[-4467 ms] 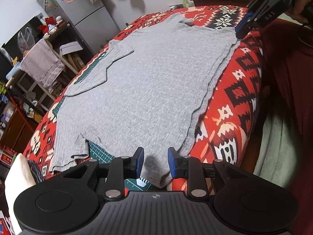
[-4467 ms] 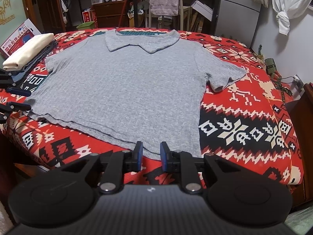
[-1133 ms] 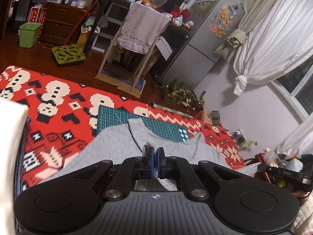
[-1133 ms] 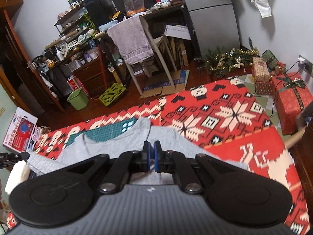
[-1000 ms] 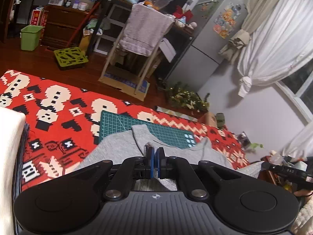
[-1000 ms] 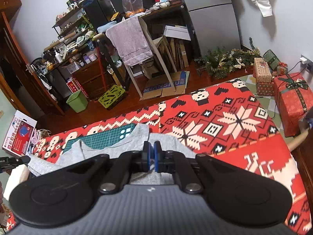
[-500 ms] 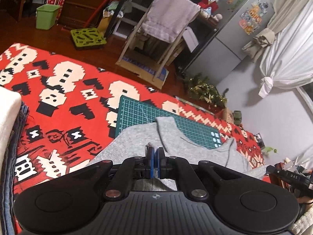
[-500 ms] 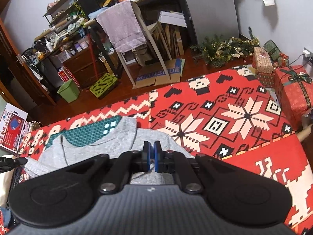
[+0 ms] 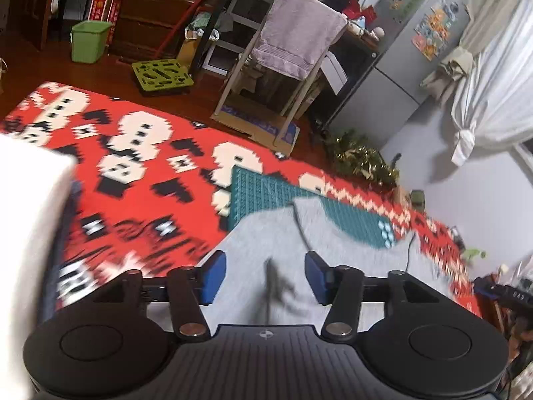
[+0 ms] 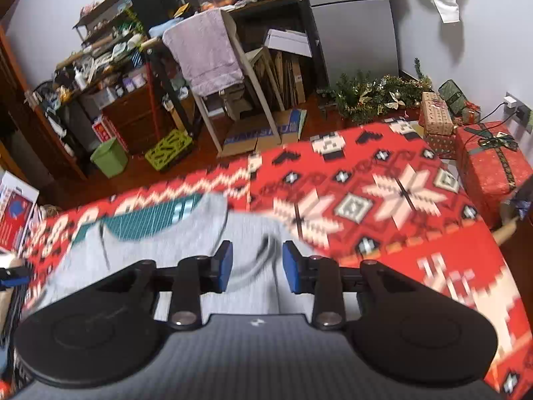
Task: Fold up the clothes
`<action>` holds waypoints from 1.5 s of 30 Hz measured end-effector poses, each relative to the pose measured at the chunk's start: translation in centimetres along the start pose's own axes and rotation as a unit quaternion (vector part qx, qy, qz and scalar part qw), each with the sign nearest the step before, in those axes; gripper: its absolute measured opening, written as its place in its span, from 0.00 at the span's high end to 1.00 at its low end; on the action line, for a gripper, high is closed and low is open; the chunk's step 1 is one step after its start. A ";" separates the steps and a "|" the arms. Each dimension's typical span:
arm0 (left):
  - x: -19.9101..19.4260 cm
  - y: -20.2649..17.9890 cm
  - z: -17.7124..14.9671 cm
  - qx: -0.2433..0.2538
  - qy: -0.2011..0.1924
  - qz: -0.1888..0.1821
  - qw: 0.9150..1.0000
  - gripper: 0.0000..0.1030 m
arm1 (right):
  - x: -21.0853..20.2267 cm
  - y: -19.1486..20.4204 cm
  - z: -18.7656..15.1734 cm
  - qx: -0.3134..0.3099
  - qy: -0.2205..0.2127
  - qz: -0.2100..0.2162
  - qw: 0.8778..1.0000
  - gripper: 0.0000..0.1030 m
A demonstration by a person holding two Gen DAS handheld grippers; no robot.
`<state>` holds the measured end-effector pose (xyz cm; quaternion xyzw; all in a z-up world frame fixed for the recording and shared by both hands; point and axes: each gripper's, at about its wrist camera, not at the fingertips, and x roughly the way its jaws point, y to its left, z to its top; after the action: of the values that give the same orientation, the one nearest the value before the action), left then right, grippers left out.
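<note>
Just ahead of the left gripper and right gripper, whose jaws are both standing wide apart and holding nothing, the grey shirt is lying on the red patterned blanket, its collar near the green mat. Judging by that, one fold is being laid down. Next, both grippers are needing fresh grips on the shirt's side edges for another fold.

Your left tool now spread wide, no longer pinching grey shirt. Your right tool parted too, hem released. Shirt now doubled, hem lying up by collar.
</note>
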<state>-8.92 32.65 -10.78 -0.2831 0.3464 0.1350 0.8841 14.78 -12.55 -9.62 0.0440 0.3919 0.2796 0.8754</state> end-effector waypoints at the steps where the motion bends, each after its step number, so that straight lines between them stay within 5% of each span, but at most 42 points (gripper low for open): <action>1: -0.7 0.1 -0.8 0.004 0.005 0.010 1.000 0.48 | -0.8 0.0 -0.8 0.000 0.003 -0.003 1.000 0.63; 6: -3.9 0.7 -5.6 0.016 0.034 0.039 0.999 0.48 | -4.1 -0.3 -5.1 0.018 0.018 -0.017 1.000 0.62; 17: -5.1 2.6 -10.8 -0.084 0.028 0.027 0.996 0.52 | -7.5 0.2 -10.1 0.033 0.023 -0.028 0.999 0.62; 26: -4.3 2.5 -11.3 -0.064 0.018 0.046 0.997 0.99 | -9.2 -0.2 -10.7 0.040 0.013 -0.037 0.998 0.62; 32: -5.4 3.0 -11.4 -0.052 0.018 0.061 0.997 0.99 | -9.5 -0.5 -10.0 0.035 0.007 -0.039 0.999 0.62; 36: -6.5 2.6 -11.2 -0.030 0.006 0.084 0.996 0.75 | -9.0 0.0 -8.8 0.023 0.000 -0.034 0.999 0.62; 39: -7.4 1.9 -10.5 -0.003 -0.013 0.099 0.995 0.74 | -8.3 0.9 -7.7 0.014 -0.004 -0.018 1.000 0.62; 45: -5.6 -0.9 -7.2 0.043 -0.027 0.047 0.998 0.70 | -4.2 6.6 -5.9 -0.054 0.007 0.036 0.998 0.63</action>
<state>-16.42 27.41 -10.89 -0.2244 0.3413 0.1689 0.8970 5.32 -10.07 -8.93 0.0086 0.3806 0.3321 0.8630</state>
